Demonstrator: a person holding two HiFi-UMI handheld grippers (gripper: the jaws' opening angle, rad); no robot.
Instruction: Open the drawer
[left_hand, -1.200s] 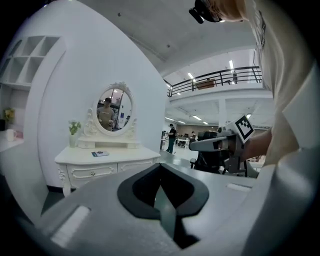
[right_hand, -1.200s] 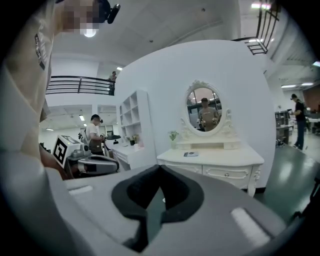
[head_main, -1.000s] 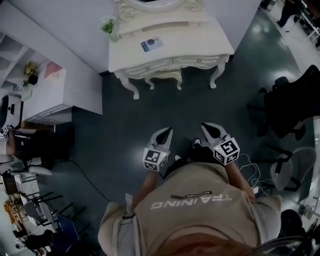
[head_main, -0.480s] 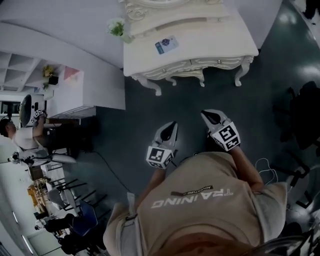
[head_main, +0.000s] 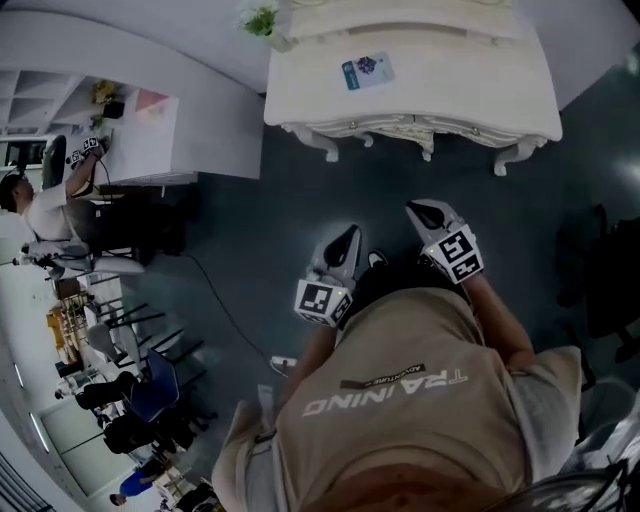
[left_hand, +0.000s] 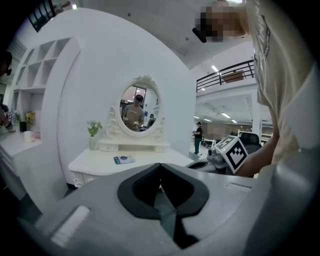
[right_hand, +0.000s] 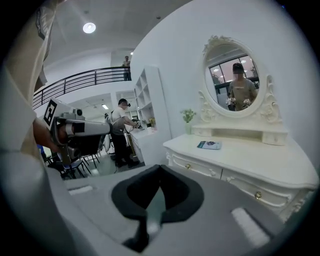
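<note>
Head view, left claw (head_main: 351, 232): held out in front of the person (head_main: 400, 400), tip toward the white dressing table (head_main: 450, 90).
Head view, right claw (head_main: 416, 209): just beside the left claw, tip slightly further forward, pointing the same way.
Head view, drawers (head_main: 415, 127): in the table's front edge, ahead of both claws and well apart from them, with dark floor (head_main: 300, 210) between. They are too small here to tell whether they are shut.
Head view only: the gap between claws and table; a white shelving unit (head_main: 150, 130) off to the left claw's left.

Left gripper view, left claw: jaws pressed together, nothing between them.
Left gripper view, table: ahead and left of the tip, apart from it. The tabletop shows a booklet (left_hand: 123, 159), a potted plant (left_hand: 93, 129) and an oval mirror (left_hand: 139, 107). The claw's own body hides most of the drawer fronts.
Left gripper view, right claw: close on the right, marker cube (left_hand: 234, 152) facing the camera.

Right gripper view, right claw: jaws pressed together, empty.
Right gripper view, drawers: ahead and right of the tip, not touched. Two fronts sit side by side under the tabletop, both flush with the frame and shut.
Right gripper view only: the gold knobs (right_hand: 258, 195) on the drawer fronts; the left claw out at the far left.
</note>
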